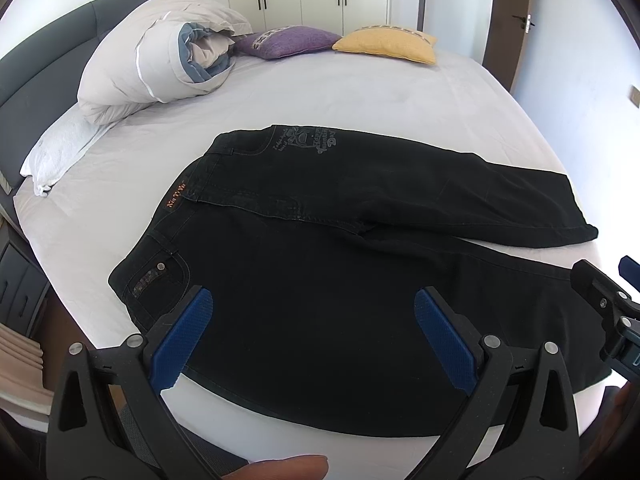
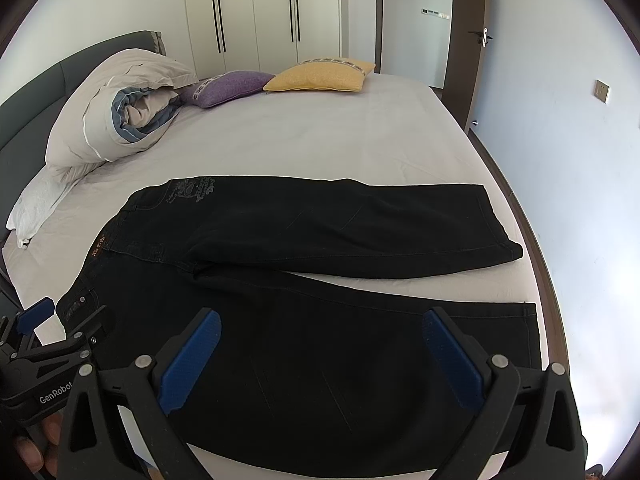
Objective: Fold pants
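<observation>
Flanking pants (image 1: 320, 280): duvet (image 1: 160, 64), purple cushion (image 1: 288, 42)

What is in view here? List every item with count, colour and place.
pants: 1, black, spread flat on the near half of the bed, legs apart
bed: 1, white sheet, dark headboard at left
duvet: 1, cream and blue, rolled near the headboard
pillow: 1, white, under the duvet
cushions: 2, purple and yellow, far side
wardrobe: 1, white, behind the bed
left tool: open, over the waist end
right tool: open, over the near leg
</observation>
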`<state>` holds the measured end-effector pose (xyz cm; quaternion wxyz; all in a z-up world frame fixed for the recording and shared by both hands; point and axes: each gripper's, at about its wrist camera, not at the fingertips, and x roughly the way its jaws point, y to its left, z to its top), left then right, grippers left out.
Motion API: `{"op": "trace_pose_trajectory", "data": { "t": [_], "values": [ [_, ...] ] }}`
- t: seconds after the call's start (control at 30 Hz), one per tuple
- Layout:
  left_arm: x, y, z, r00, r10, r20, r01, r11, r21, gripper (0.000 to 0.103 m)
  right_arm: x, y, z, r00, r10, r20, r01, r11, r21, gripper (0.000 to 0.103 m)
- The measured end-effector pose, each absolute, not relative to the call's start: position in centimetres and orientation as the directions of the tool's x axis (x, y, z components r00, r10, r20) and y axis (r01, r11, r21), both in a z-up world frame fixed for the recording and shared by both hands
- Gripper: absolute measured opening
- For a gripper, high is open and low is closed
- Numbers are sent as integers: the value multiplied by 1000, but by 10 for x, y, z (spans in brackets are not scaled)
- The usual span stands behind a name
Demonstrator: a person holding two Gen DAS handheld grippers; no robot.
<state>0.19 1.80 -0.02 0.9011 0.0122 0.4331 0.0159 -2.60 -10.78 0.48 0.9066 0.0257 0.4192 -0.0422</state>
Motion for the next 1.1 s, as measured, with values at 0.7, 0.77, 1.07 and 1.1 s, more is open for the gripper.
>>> {"op": "trace_pose_trajectory", "data": {
  "t": [0.7, 0.77, 1.07, 1.1],
  "values": [
    [2, 19, -2, 623, 35, -781, -19, 999, 30, 103, -25, -106, 3, 642, -55, -765, 97, 995, 10, 103],
    [2, 20, -2, 623, 35, -781, -19, 999, 29, 103, -26, -105, 3, 641, -55, -765, 97, 995, 10, 103],
    [2, 21, -2, 623, 33, -781, -19, 999, 27, 103, -27, -103, 0, 639, -56, -767, 95, 995, 7, 103],
    [2, 20, -2, 623, 33, -781, -19, 999, 27, 103, -27, -102, -2, 639, -56, -767, 94, 996, 6, 103]
  ]
}}
